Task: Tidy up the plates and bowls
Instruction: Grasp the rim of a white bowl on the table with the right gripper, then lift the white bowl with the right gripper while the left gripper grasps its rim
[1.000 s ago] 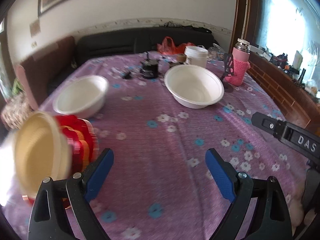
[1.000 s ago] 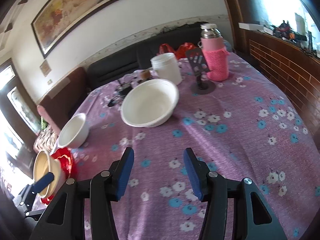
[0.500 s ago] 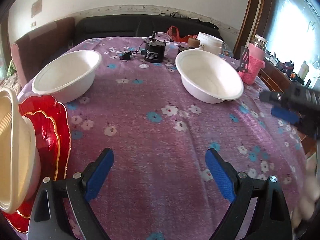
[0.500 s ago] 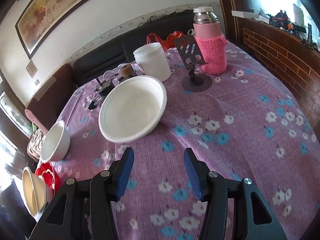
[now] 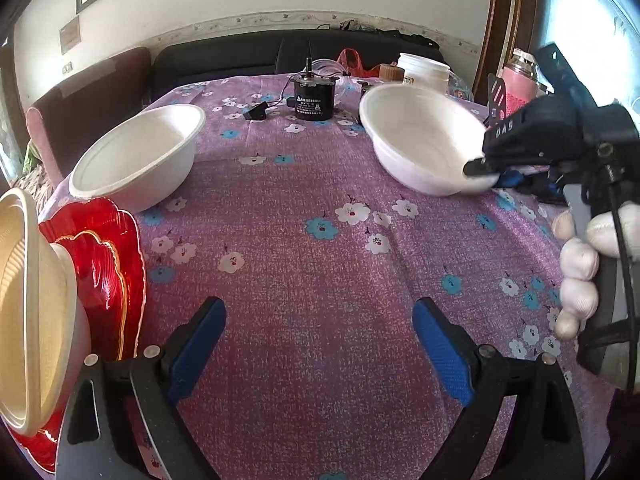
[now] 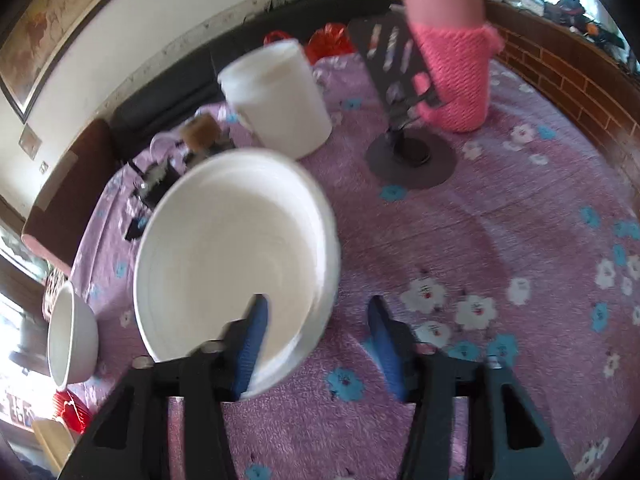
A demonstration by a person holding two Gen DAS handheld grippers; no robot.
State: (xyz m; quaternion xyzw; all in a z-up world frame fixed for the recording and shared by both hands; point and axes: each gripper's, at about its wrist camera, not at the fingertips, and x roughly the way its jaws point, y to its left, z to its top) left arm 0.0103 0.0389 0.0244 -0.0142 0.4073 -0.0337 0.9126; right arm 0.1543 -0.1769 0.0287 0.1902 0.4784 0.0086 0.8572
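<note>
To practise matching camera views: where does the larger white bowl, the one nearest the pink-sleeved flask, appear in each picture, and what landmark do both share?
Left wrist view: the larger white bowl sits upper right on the purple cloth, its near rim between the closing right tongs.
Right wrist view: the bowl fills the centre left, rim between the blue pads.
Shared landmark: the white tub behind the bowl.

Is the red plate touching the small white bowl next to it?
Cannot tell. In the left wrist view the red plate overlaps the small white bowl, hiding any gap. The right wrist view is too blurred and small.
</note>
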